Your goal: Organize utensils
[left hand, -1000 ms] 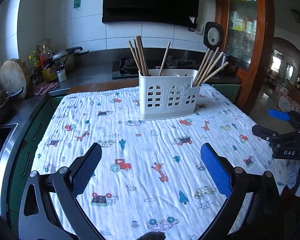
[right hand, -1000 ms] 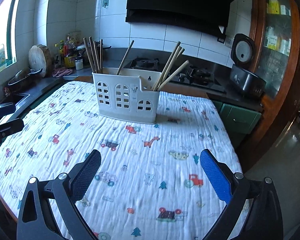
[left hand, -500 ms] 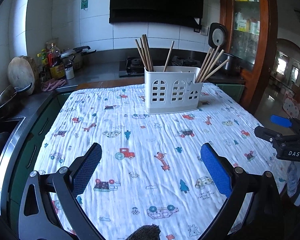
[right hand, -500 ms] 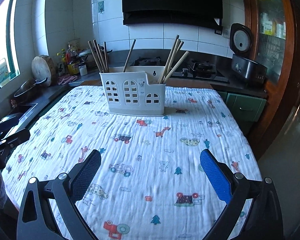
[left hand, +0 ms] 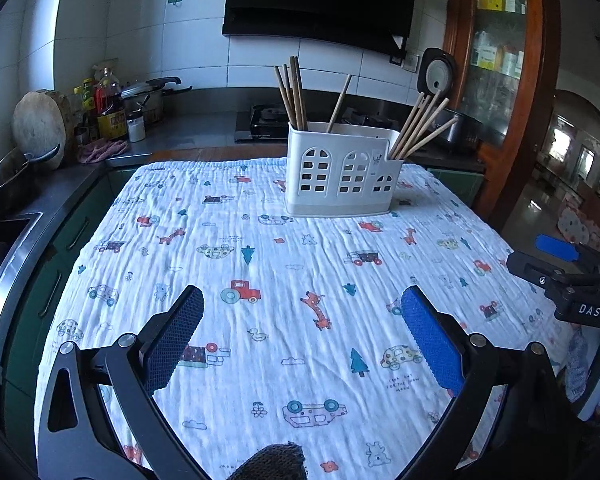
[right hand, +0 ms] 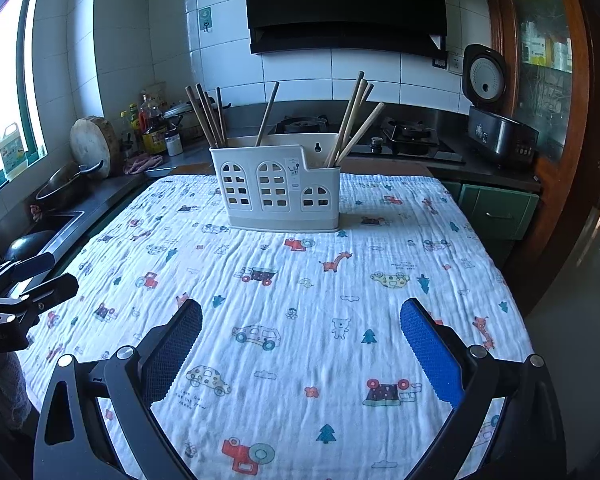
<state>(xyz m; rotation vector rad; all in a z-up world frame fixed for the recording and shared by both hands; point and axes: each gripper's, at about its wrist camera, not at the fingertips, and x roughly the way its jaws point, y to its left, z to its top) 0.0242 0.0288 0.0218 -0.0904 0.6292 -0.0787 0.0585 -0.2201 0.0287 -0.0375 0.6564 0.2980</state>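
A white utensil holder (left hand: 342, 172) (right hand: 278, 186) with arched cut-outs stands at the far side of the table on a printed cloth (left hand: 280, 280) (right hand: 300, 280). Wooden chopsticks (left hand: 294, 94) (right hand: 206, 116) stick up from its left compartment, a single one from the middle, and several more chopsticks (left hand: 420, 126) (right hand: 354, 116) lean out of the right compartment. My left gripper (left hand: 300, 328) hangs open over the cloth's near part with nothing between its fingers. My right gripper (right hand: 300, 336) is open and empty too, also seen at the right edge of the left wrist view (left hand: 556, 256).
A sink and counter (right hand: 56, 216) run along the left with a wok (right hand: 66, 184), a round chopping board (right hand: 94, 146) and bottles (right hand: 150, 128). A gas hob (right hand: 404, 138) sits behind the holder, a rice cooker (right hand: 496, 128) and wooden cabinet (right hand: 552, 100) at the right.
Both grippers have drawn back from the holder and risen, so it looks smaller and farther. Both stay open and empty.
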